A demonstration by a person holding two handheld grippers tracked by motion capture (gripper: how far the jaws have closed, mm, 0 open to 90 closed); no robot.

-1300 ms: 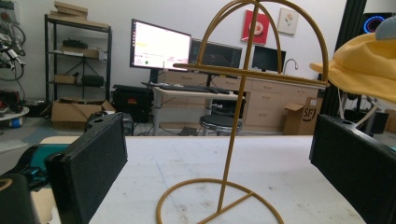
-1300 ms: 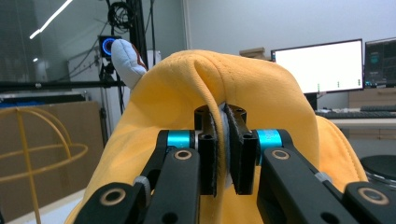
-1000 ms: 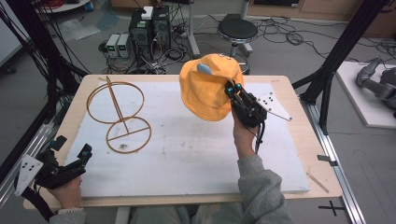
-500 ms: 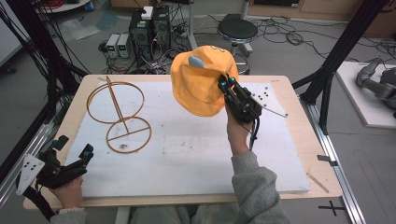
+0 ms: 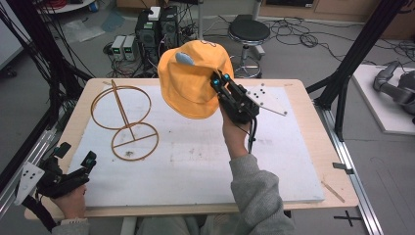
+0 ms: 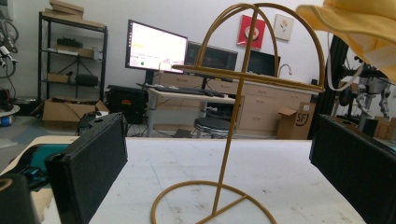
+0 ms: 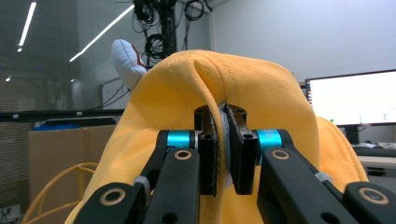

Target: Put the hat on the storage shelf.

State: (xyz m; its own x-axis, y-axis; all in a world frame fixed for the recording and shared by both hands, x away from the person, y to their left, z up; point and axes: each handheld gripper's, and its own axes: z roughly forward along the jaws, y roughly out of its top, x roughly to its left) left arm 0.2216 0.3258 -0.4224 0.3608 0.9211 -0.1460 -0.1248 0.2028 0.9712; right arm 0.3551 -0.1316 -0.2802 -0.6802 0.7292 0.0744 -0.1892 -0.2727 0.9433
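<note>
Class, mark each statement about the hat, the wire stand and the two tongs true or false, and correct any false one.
1. The right tongs are shut on the yellow hat. True.
2. The hat sits on the wire stand. False: it is held in the air, to the right of the stand.
3. The left tongs grip the stand's base. False: they are open, apart from it, near the table's front left corner.
4. The stand stands upright on the white mat. True.

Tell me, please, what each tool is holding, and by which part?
The right tool pinches the yellow hat by a fold of its brim; the left tool holds nothing.
</note>
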